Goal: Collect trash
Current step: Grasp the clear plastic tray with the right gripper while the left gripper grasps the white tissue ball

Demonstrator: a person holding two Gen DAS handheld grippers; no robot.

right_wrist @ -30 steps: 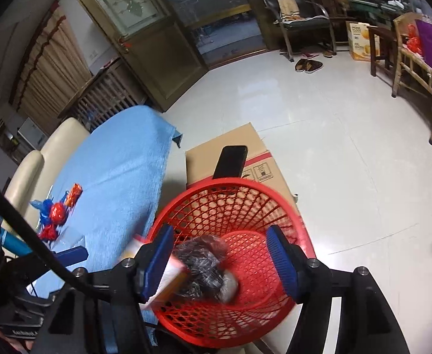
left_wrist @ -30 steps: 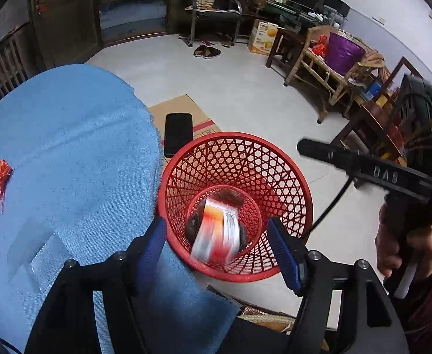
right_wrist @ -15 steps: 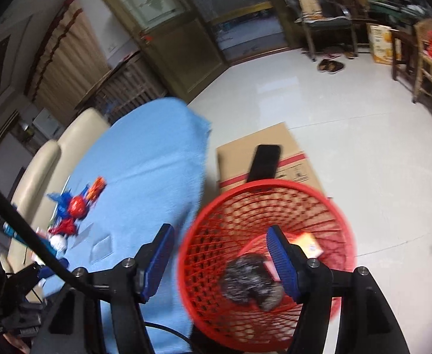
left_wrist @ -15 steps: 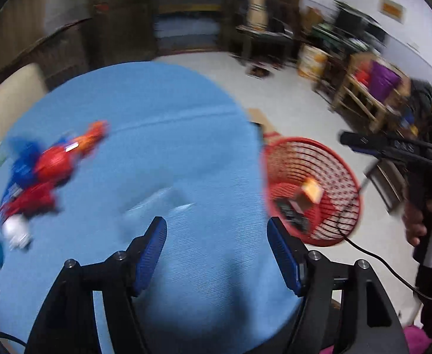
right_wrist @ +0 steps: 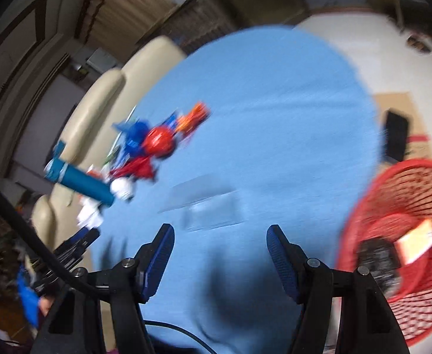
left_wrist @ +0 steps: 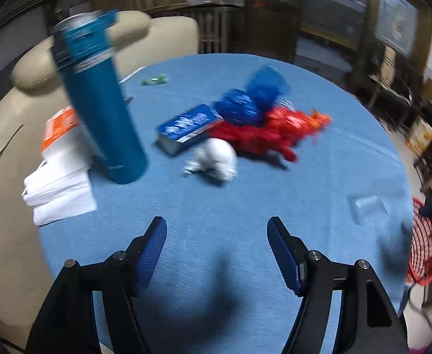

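Observation:
A heap of trash lies on the blue-clothed round table [left_wrist: 275,206]: red wrappers [left_wrist: 269,132], blue wrappers [left_wrist: 254,97], a blue box [left_wrist: 186,126] and a white crumpled wad [left_wrist: 216,159]. My left gripper [left_wrist: 217,236] hovers open over bare cloth in front of the heap, nothing between its fingers. My right gripper [right_wrist: 220,244] is open too, above the table [right_wrist: 275,103], with the same heap [right_wrist: 153,141] far to its upper left. The red mesh basket [right_wrist: 393,242] stands at the right, holding a dark bag and an orange packet. A clear plastic piece [right_wrist: 207,203] lies just ahead.
A tall teal bottle [left_wrist: 97,103] stands at the left beside a stack of white papers [left_wrist: 59,183]. Cream chairs [left_wrist: 15,118] ring the table's far side. A cardboard box with a black phone [right_wrist: 396,135] sits on the floor past the basket. The basket's edge [left_wrist: 422,244] shows at right.
Both grippers swung left, away from the red basket and over the blue table. The orange packet that was falling now lies in the basket. The trash heap came into the left view.

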